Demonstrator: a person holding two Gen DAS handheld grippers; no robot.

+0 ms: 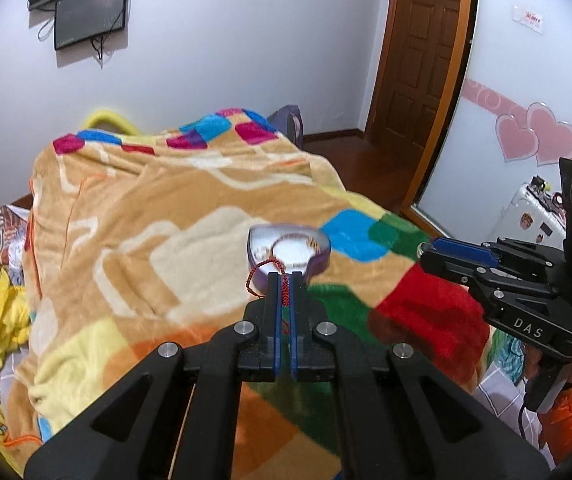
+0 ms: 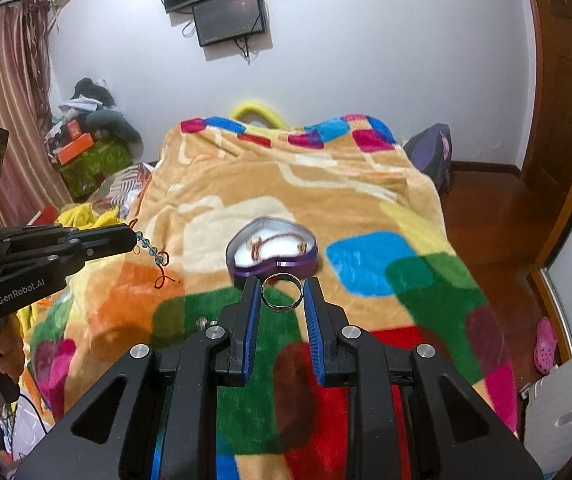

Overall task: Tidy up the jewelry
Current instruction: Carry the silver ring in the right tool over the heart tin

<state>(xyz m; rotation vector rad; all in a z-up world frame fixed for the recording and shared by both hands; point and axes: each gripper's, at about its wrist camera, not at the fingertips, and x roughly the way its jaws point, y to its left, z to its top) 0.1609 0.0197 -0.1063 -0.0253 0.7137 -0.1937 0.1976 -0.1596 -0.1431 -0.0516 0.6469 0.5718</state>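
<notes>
Right wrist view: right gripper [image 2: 282, 294] clamps a silver metal ring [image 2: 282, 292]; left gripper [image 1: 285, 294] pinches a red beaded cord [image 1: 285, 292]. Next, judged: lower both into the purple heart-shaped tin [image 2: 286, 269].

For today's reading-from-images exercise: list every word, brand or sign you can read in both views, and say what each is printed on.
"DAS": on the right gripper body, left wrist view.
"GenRobot.AI": on the left gripper body, right wrist view.
Red print on the white wall sign: too blurred to read.
Stickers on the white suitcase: too small to read.

"DAS" marks right tool [image 1: 424, 249]; "GenRobot.AI" left tool [image 2: 134, 236].
</notes>
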